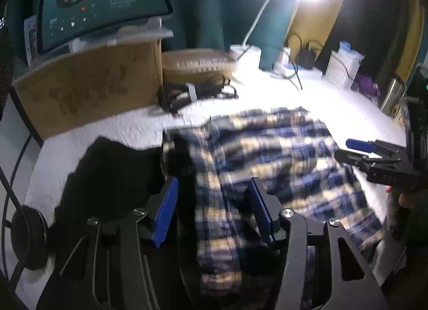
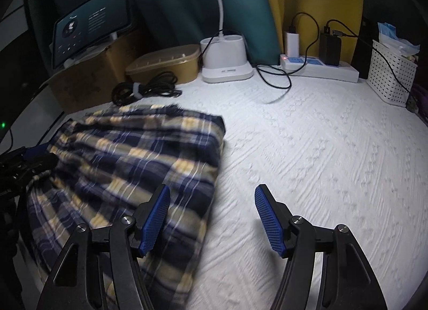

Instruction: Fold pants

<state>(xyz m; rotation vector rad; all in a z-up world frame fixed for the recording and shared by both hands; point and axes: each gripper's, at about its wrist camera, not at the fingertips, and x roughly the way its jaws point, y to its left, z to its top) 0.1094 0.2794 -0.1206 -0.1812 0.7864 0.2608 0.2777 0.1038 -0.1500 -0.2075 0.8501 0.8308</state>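
Note:
The plaid pants (image 1: 267, 155), navy, yellow and white, lie bunched on the white textured table cover (image 2: 307, 149). In the right wrist view the pants (image 2: 128, 160) fill the left half. My left gripper (image 1: 214, 189) is open, its blue pads on either side of a hanging fold of the pants; I cannot tell if they touch it. My right gripper (image 2: 212, 200) is open and empty, at the pants' right edge, its left pad (image 2: 156, 216) over the cloth. It also shows in the left wrist view (image 1: 355, 149) at the right.
A cardboard box (image 1: 88, 85) with a monitor (image 1: 101, 5) on it stands at the back left, beside a tan container (image 2: 165, 64) and coiled black cable (image 2: 144, 89). A white lamp base (image 2: 226, 60), power strip (image 2: 321, 68) and white basket (image 2: 390, 74) line the back.

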